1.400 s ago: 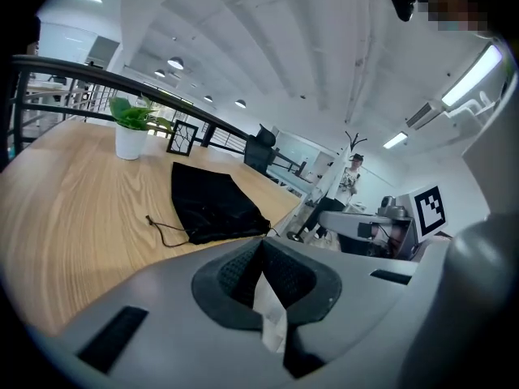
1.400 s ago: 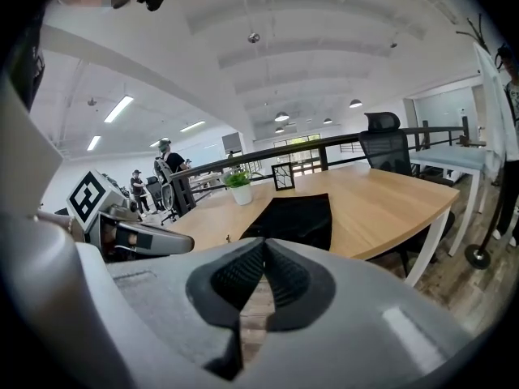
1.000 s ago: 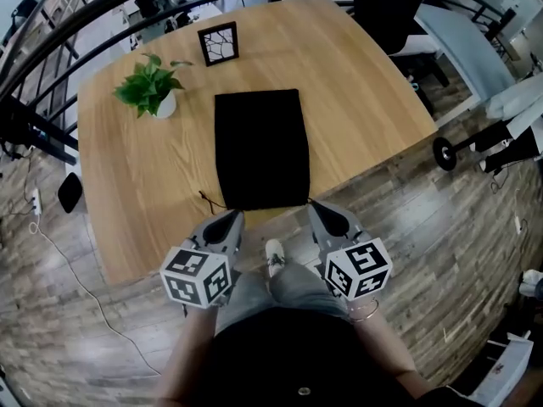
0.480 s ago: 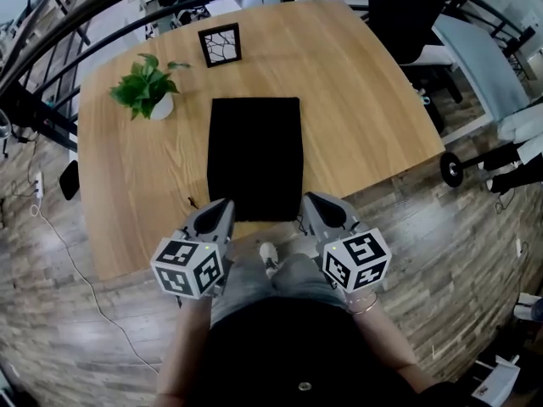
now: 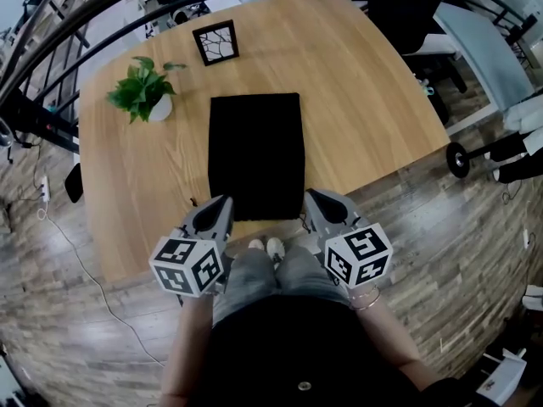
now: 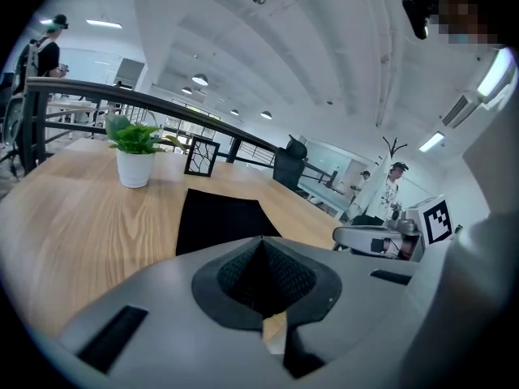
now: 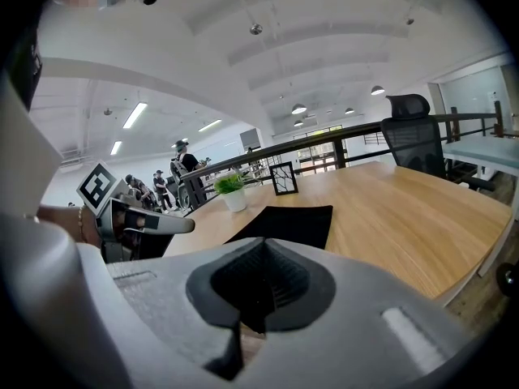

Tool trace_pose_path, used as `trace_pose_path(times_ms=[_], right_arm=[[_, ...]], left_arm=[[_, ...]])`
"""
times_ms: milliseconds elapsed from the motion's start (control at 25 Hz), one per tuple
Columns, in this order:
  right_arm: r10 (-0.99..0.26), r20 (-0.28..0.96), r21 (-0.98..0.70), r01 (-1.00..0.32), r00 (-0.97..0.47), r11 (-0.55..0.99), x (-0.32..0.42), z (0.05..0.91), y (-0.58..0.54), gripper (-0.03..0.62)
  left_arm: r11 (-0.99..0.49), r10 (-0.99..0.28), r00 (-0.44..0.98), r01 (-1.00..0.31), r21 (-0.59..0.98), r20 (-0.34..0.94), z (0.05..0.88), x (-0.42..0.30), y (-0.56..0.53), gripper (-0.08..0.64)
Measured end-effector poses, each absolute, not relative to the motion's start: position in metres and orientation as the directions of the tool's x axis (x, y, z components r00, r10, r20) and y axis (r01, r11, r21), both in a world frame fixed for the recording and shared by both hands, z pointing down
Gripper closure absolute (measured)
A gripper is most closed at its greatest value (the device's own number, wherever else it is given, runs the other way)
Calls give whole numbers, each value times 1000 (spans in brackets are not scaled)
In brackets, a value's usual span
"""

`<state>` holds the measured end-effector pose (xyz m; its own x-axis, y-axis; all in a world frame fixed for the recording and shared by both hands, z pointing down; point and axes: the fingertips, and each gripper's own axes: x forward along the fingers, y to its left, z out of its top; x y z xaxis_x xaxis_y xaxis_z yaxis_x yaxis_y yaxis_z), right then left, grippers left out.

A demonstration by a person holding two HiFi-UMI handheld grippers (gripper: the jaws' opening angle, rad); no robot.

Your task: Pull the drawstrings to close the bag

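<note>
The black bag [image 5: 256, 155] lay flat on the desk [image 5: 373, 100], its long axis running 12 to 6 o'clock and its near end at your edge. A thin drawstring [image 5: 194, 202] tail showed off its 7 o'clock corner. Your left gripper [image 5: 222, 203] sat beside that corner and your right gripper [image 5: 316, 198] at the 5 o'clock corner, about equally near. Both pairs of fingers were pressed together, holding nothing.

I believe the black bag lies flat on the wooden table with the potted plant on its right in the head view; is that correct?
Not quite: the head view shows the potted plant on the left of the black bag, which does lie flat on the wooden table.
</note>
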<state>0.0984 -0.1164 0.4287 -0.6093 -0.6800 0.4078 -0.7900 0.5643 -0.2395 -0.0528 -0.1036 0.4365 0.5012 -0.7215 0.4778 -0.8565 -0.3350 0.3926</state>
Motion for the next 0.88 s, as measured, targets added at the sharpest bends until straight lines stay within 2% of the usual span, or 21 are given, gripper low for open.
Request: trace_pose_path(times_ms=[600, 880], right_arm=[[-674, 478, -247, -823, -563, 512, 91, 452, -103, 592], [-652, 516, -225, -823, -555, 522, 91, 470, -94, 592]], left_arm=[[-335, -659, 511, -856, 393, 552, 461, -87, -79, 545], [-397, -640, 510, -860, 322, 574, 476, -93, -72, 544]])
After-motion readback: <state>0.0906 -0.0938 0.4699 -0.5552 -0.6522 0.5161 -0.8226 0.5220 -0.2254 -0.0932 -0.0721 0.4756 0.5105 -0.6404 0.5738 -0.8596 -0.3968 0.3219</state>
